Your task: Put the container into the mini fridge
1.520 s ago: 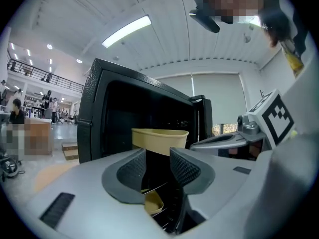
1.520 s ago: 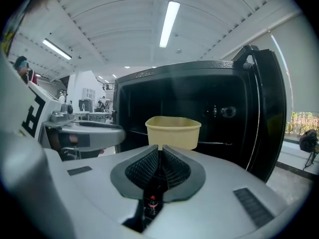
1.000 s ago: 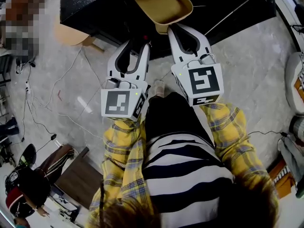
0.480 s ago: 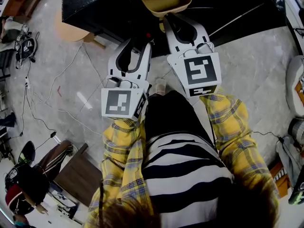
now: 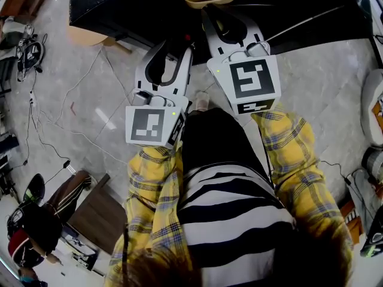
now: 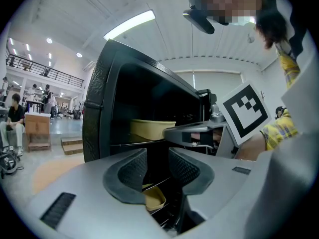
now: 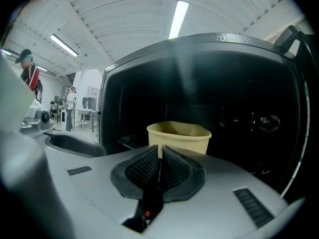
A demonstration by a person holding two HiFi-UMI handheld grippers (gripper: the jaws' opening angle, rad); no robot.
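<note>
I am pinching the near wall of the beige container point(image 7: 184, 136) between my right gripper's point(image 7: 159, 153) nearly closed jaws, within the opening of the mini fridge point(image 7: 214, 78), whose dark depths are showing little. My left gripper point(image 6: 158, 163) is hanging narrowly parted, empty. The head view's top edge is cutting the container off.

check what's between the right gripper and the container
Nothing. The right gripper view shows the right gripper pinched shut on the near wall of the tan container, with no gap between them.
</note>
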